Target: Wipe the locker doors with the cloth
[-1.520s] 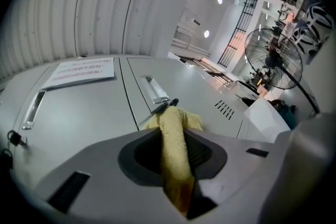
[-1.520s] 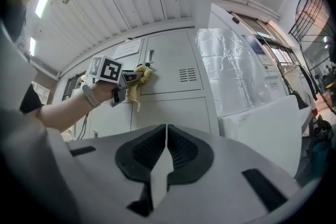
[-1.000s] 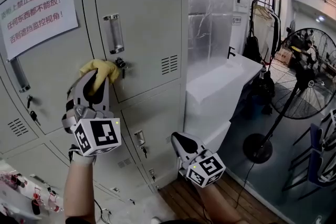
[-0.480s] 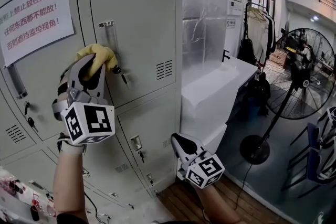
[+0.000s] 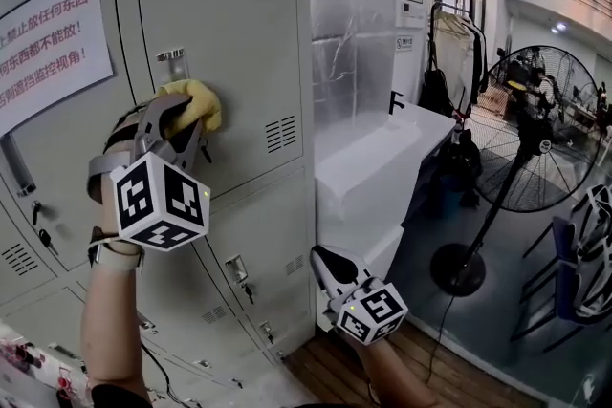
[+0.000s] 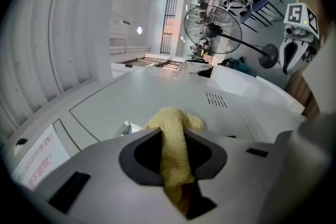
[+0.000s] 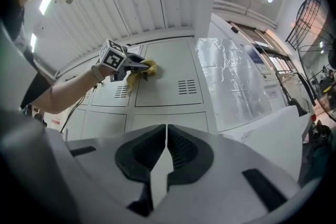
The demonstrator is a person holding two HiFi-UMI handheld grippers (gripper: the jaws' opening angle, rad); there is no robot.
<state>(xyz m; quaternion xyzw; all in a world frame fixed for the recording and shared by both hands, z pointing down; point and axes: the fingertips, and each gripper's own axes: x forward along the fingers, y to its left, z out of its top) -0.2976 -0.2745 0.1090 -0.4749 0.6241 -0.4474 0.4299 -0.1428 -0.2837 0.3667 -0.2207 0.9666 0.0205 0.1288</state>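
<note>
At centre-left, the left gripper [image 5: 179,121] clamps a soft yellow terry cloth [image 5: 199,102] against the grey metal locker door [image 5: 239,24]. Limp and light, it likely holds best bunched. The right gripper [image 5: 328,261], low-centre, is closed and empty.

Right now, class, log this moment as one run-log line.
left gripper: shut on crumpled yellow cloth | cloth: against grey metal upper locker door | right gripper: shut, empty, low, off the lockers
</note>
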